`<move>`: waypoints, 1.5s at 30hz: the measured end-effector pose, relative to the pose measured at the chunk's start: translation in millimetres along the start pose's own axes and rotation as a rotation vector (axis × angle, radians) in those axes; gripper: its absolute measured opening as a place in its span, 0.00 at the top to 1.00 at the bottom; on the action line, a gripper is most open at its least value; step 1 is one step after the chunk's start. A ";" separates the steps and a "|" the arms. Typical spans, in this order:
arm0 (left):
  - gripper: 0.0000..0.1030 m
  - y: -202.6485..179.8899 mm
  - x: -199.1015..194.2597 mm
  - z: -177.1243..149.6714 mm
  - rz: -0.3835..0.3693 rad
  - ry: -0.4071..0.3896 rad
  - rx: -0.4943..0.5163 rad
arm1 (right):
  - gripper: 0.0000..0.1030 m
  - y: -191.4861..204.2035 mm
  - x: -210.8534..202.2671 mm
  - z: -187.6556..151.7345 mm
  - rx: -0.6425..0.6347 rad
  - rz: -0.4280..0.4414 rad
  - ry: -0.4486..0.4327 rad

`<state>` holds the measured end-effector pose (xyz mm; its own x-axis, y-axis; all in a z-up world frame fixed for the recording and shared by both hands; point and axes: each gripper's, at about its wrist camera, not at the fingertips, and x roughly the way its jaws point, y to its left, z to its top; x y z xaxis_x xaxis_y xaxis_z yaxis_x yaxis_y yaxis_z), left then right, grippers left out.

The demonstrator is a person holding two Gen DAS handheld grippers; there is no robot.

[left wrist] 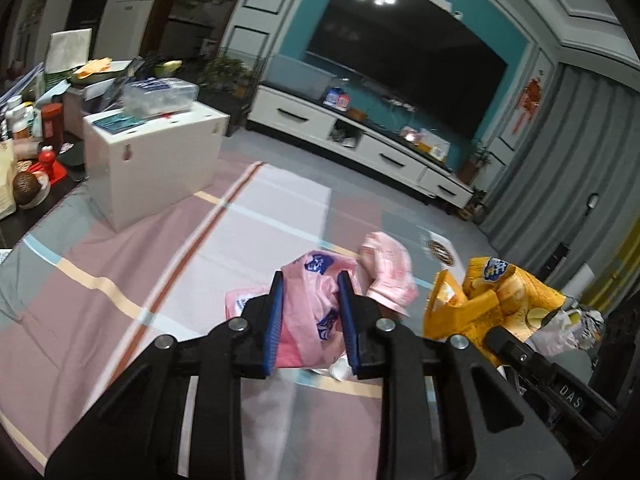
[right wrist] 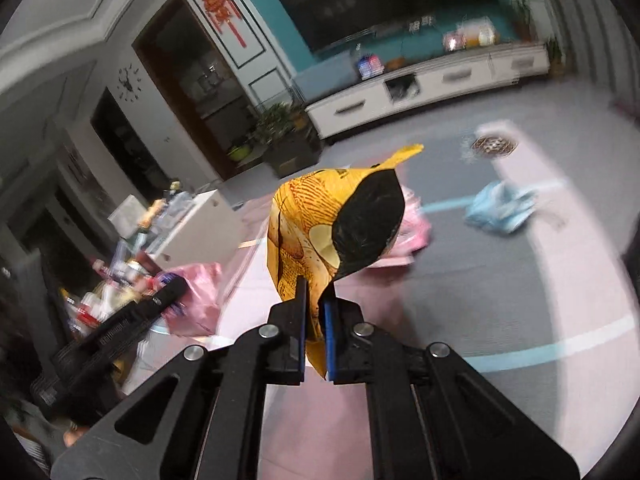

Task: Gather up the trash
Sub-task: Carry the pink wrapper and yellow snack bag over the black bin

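Currently: left gripper (left wrist: pixel 310 320) jaws pinching pink wrapper (left wrist: pixel 312 308), right gripper (right wrist: pixel 315 330) pinching yellow chip bag (right wrist: pixel 320 224); pickup done, next calls for a bin.

Crumpled pink wrapper (left wrist: pixel 310 312); yellow chip bag (right wrist: pixel 320 232), both lifted.

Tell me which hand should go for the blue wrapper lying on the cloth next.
Neither is free: the left gripper is shut on the pink wrapper, the right gripper on the yellow bag. Once emptied, probably right: the blue wrapper shows only in its view.
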<state>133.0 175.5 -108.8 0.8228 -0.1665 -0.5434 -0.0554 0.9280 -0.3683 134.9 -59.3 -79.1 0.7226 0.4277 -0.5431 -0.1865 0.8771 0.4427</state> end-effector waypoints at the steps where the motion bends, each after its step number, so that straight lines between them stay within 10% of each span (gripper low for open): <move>1: 0.74 -4.7 -2.2 -1.8 -0.005 -0.002 0.009 | 0.92 -3.4 -11.5 -2.1 -0.023 -0.025 -0.019; 45: 0.73 -305.2 13.9 -100.1 -0.376 0.204 0.472 | 0.92 -189.9 -179.2 -11.9 0.164 -0.337 -0.274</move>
<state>104.7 -143.5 -79.5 0.6104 -0.5264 -0.5918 0.5098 0.8330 -0.2151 32.9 -299.9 -74.3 0.8781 0.0317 -0.4774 0.1811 0.9016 0.3930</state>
